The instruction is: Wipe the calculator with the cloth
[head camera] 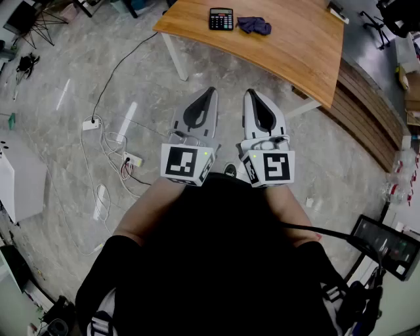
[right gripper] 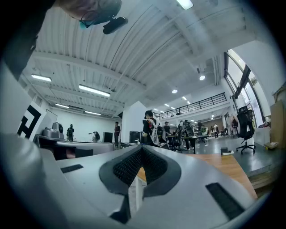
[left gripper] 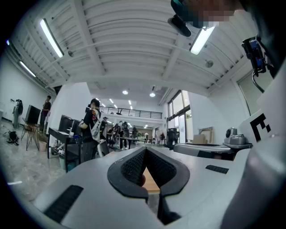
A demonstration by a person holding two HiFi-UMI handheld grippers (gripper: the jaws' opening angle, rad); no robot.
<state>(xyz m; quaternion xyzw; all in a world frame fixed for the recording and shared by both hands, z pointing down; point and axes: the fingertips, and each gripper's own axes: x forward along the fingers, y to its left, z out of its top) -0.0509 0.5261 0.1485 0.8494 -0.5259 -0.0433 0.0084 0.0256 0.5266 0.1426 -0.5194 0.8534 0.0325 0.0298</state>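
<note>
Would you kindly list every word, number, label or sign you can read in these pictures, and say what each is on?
No text can be read here.
Calculator: key and display print too small to read.
Marker cubes on the left gripper and right gripper: black-and-white square patterns only, no words.
Dark panel at lower right: too small to read.
</note>
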